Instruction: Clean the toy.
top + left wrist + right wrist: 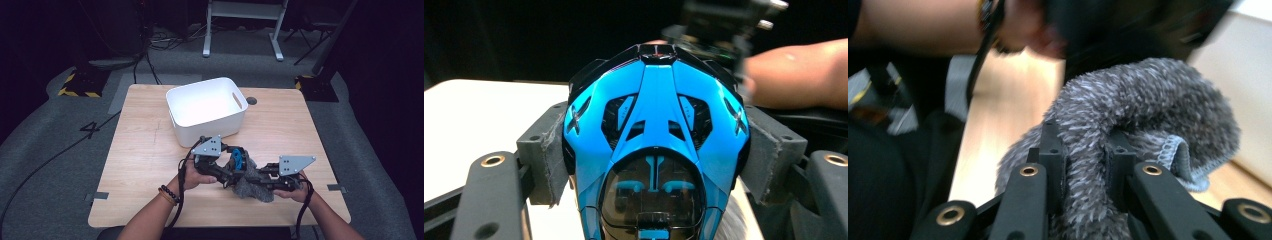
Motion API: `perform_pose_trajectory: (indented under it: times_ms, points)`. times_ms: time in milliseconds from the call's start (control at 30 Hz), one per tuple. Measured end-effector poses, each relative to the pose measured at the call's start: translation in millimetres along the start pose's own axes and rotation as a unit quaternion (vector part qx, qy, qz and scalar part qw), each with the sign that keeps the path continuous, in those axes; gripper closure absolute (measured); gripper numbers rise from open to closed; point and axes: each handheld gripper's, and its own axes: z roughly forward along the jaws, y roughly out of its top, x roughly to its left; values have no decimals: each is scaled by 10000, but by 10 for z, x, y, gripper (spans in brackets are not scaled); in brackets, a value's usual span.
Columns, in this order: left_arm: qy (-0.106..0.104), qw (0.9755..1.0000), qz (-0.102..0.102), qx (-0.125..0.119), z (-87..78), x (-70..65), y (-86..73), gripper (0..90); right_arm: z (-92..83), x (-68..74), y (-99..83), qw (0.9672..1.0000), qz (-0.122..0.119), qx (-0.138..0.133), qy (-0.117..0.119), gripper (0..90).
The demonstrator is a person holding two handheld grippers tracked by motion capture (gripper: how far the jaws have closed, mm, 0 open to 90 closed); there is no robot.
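- Left gripper [231,167]: jaws clamped on the sides of a blue and black toy car [656,150], pads pressed against both flanks; car nose points back toward the camera on this gripper.
- Right gripper [265,176]: jaws pinching a fold of a grey fluffy cloth [1128,130]; pile bulges up between and above the pads.
- In the high view the cloth [250,181] sits between the two grippers, its bulk just below the car [237,159], apparently in contact with it.
- Judgement: wiping of the car looks under way, not finished; both things are in hand and brought together.
- White bin [206,109] stands beyond the left gripper, apart from it. Likely the drop-off; nothing placed there as far as its visible interior shows.
- Left to do, by my reading: finish the rub, then release car and cloth.
- Hard to make out: the car's underside and tail, hidden by jaws and cloth; exact contact patch of cloth on car; far part of the right gripper view is blurred; cloth's lower edge is cut off.
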Motion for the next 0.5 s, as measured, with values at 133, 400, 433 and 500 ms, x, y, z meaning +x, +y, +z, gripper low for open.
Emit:
perform_pose_trajectory:
  times_ms: [133,400,433,500]
  points:
    - [-275,9996,46,-30,80,-75,26,261,2,-85,-55,9997,156,35,-210,761]
    - [-751,9970,126,-128,151,-210,98,260,66,-225,-123,9973,382,155,-607,761]
    - [-790,9967,145,-109,160,-226,102,261,84,-236,-132,9973,397,158,-596,760]
    - [-871,9960,169,-113,180,-243,105,260,101,-240,-138,9973,402,167,-593,759]
